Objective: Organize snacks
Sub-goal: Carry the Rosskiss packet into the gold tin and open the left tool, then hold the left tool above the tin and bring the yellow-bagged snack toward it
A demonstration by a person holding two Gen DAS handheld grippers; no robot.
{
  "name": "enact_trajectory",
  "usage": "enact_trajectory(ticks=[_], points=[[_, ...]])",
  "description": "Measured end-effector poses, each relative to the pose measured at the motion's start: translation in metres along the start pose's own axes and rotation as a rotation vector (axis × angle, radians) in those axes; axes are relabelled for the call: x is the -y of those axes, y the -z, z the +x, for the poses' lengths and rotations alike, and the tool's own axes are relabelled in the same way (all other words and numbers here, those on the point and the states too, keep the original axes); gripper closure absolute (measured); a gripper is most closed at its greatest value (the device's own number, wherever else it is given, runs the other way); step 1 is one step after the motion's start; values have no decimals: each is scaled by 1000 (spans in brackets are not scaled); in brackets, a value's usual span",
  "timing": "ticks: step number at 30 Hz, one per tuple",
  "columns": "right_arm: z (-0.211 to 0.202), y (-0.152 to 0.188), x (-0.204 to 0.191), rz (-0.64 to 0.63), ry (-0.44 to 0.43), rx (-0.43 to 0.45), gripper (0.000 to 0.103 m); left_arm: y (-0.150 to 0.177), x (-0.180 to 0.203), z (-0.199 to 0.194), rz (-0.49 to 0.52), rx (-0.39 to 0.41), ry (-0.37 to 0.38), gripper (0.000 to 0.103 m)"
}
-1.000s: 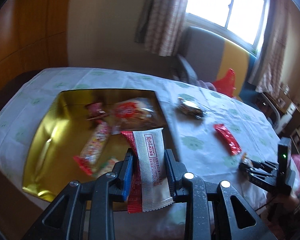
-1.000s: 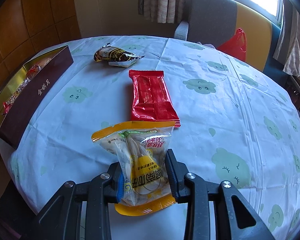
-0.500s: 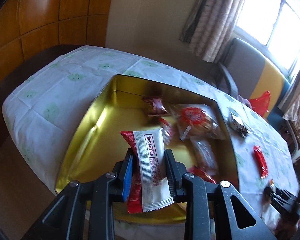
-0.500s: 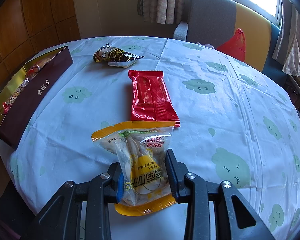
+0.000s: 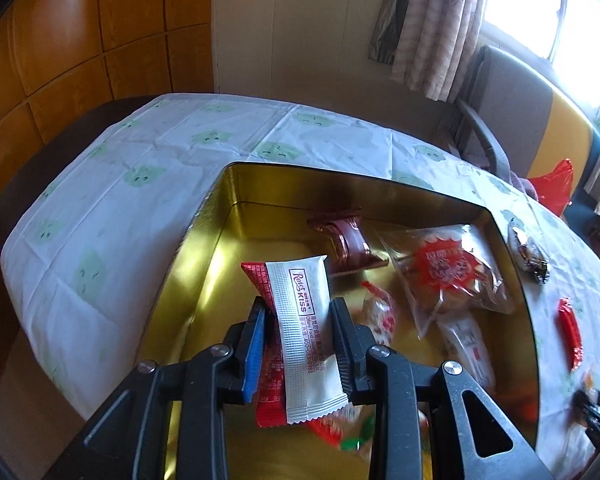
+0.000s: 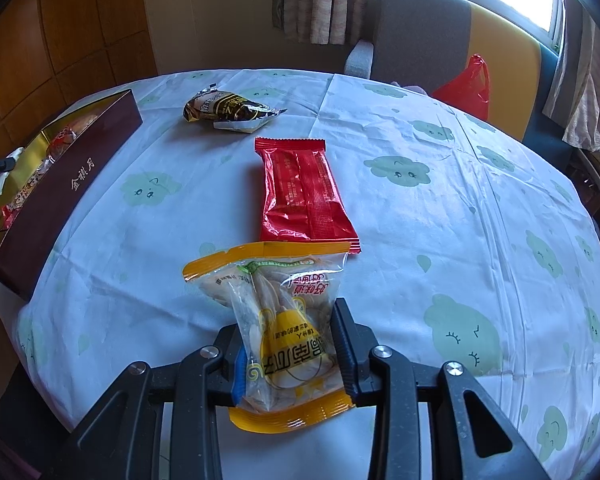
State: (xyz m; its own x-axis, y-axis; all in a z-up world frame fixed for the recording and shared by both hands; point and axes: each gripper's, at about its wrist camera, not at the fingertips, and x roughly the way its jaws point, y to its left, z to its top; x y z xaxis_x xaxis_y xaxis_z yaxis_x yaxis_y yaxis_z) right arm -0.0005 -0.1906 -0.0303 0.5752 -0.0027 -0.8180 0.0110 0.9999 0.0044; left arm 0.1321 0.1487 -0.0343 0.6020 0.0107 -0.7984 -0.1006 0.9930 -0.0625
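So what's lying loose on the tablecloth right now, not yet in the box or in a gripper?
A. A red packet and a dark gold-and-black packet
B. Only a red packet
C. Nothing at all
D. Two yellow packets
A: in the right wrist view a red packet and a dark gold-and-black packet lie on the tablecloth, outside the box; the yellow packet sits in the right gripper.
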Motion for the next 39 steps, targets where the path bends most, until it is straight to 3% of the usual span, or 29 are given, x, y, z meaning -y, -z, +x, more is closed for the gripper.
enact_trajectory(ticks=[8, 17, 30, 39], points=[[1, 0, -1, 4, 5, -1, 66, -1, 11, 18, 3, -16, -21, 64], [0, 1, -1, 1, 9, 6, 66, 25, 15, -22, -66, 63, -99, 64], [-1, 1, -1, 3, 9, 19, 66, 60, 25, -73, -46, 136, -118, 64], [-3, 3, -2, 2, 10, 32, 66, 73, 45, -95, 15, 179, -88, 64]])
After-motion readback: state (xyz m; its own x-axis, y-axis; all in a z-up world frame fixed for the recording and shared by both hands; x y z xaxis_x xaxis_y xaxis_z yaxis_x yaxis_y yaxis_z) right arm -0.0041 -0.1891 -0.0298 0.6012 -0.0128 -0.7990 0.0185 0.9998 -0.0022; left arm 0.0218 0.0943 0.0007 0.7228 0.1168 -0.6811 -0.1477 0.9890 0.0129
